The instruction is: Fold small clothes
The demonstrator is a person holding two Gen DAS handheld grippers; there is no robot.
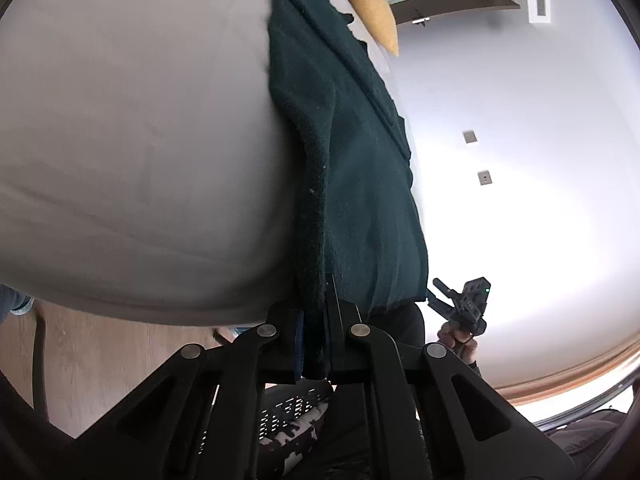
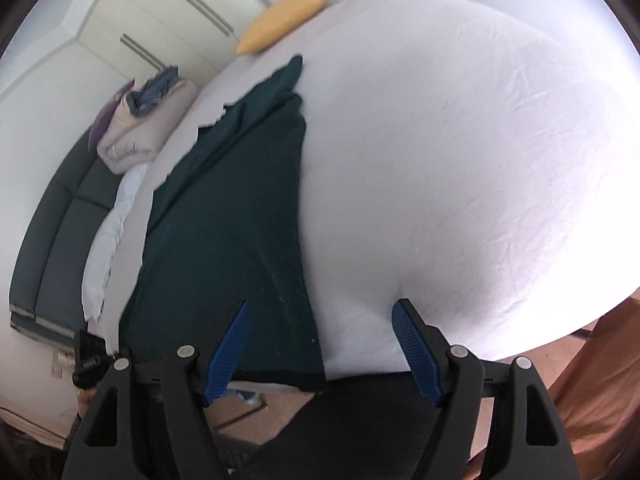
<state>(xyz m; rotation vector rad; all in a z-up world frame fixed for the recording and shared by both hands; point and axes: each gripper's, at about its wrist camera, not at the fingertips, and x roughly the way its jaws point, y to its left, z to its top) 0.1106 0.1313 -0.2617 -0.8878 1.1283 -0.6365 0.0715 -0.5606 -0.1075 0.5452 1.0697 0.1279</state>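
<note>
Pinching the near hem of a dark green knitted cloth, our left hand-held gripper has its jaws pressed together on a thick fold of the fabric, which rises out of the jaws and runs away across the white-sheeted bed. We take that bed as our landmark. The green cloth lies stretched lengthwise on the bed, its near edge at the bed's near border and its far end reaching toward a mustard-yellow pillow at the bed's far end.

Our right hand-held gripper hovers over the bed's near border with its blue-padded fingers spread wide and nothing between them. One finger stands above the green cloth, the other above bare white sheet just beside the cloth's long edge. In the left wrist view this gripper shows small, beyond the cloth's far side, held in a hand.

Beside the bed, past the cloth, a dark grey sofa carries a rolled beige blanket with blue garments heaped on top. White wardrobe doors stand behind the sofa. Pale wooden floor shows below the bed's near border.
</note>
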